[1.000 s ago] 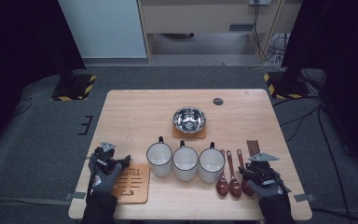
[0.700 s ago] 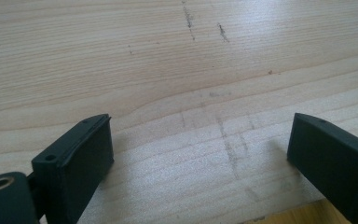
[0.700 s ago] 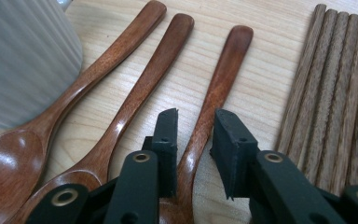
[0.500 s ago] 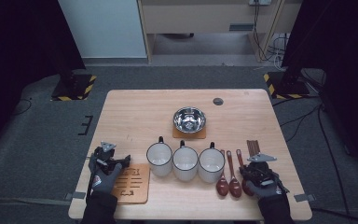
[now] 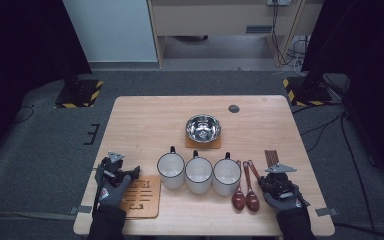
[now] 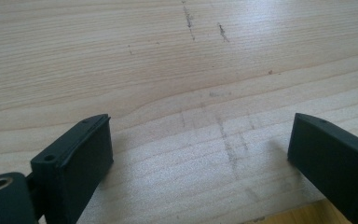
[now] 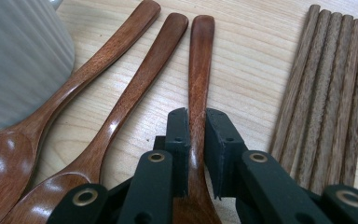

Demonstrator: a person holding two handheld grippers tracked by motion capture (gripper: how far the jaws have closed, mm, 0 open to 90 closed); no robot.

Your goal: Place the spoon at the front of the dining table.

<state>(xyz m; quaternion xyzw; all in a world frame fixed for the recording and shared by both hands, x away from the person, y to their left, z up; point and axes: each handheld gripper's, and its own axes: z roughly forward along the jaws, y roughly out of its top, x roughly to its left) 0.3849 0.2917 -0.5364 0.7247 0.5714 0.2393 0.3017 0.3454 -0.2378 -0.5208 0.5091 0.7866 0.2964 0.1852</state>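
Observation:
Three dark wooden spoons lie side by side right of the mugs. My right gripper point(image 7: 196, 130) has just been closing, and its jaws now press on the handle of the rightmost spoon point(image 7: 200, 60). The other two spoons point(image 7: 140, 74) point(image 7: 98, 60) lie free to its left. In the high view the right gripper point(image 5: 275, 176) sits low at the table's front right, beside the two spoon bowls point(image 5: 245, 199). My left gripper point(image 6: 200, 149) stands open over bare table wood, nothing between its jaws. In the high view the left gripper point(image 5: 121, 167) is at the front left.
Several wooden chopsticks point(image 7: 326, 93) lie just right of the held spoon. Three white mugs point(image 5: 199, 174) stand in a row at mid-table. A steel bowl point(image 5: 203, 127) rests on a coaster behind them. A carved wooden trivet point(image 5: 142, 197) lies beside the left hand. A dark disc point(image 5: 234, 108) sits far back.

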